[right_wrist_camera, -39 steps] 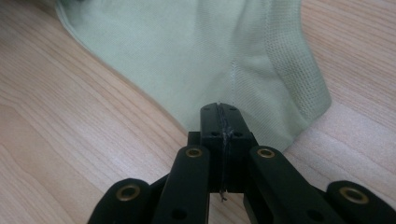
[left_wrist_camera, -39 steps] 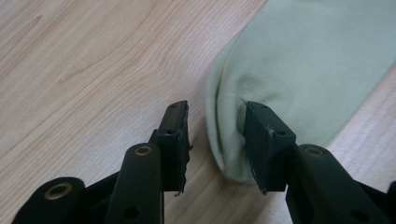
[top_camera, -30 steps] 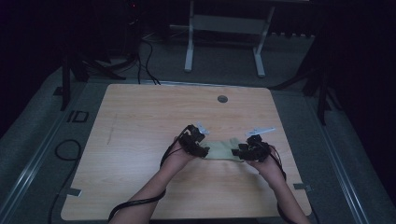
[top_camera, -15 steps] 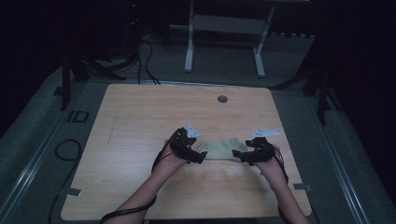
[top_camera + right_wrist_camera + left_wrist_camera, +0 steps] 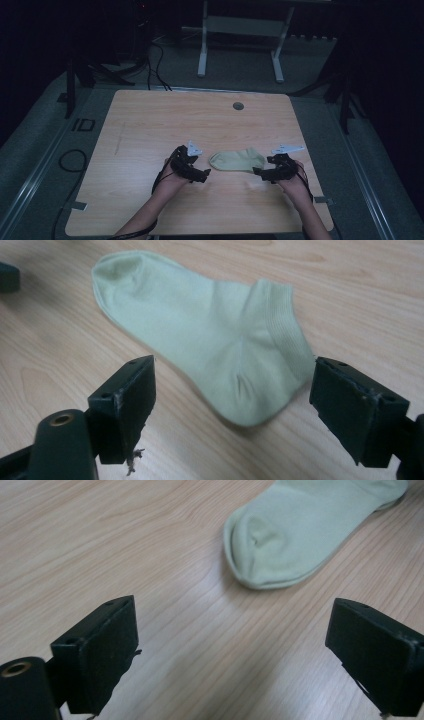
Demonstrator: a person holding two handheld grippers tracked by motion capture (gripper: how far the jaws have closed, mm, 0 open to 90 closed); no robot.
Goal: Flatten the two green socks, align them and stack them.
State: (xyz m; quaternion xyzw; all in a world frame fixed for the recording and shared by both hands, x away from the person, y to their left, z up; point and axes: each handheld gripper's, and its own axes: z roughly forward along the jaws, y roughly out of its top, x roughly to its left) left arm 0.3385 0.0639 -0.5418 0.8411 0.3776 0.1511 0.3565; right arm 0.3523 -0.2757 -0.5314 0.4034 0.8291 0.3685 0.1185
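While its jaws are standing wide apart with nothing between them, the left gripper (image 5: pixel 197 172) is hovering just beside the toe of the pale green sock (image 5: pixel 237 160). The right gripper (image 5: pixel 262 173) (jaws likewise spread) is sitting at the sock's heel end. The sock is lying flat between them on the wooden table (image 5: pixel 150 125).

sock (image 5: pixel 237 160): pale green | table (image 5: pixel 150 125): light woodgrain | jaws: black

Both grippers are black: the left gripper (image 5: pixel 202 173) and right gripper (image 5: pixel 261 173) each carry a grey three-cornered plate. Their blocky jaws show small screw holes. Forearms are bare, with thin black cables trailing behind.
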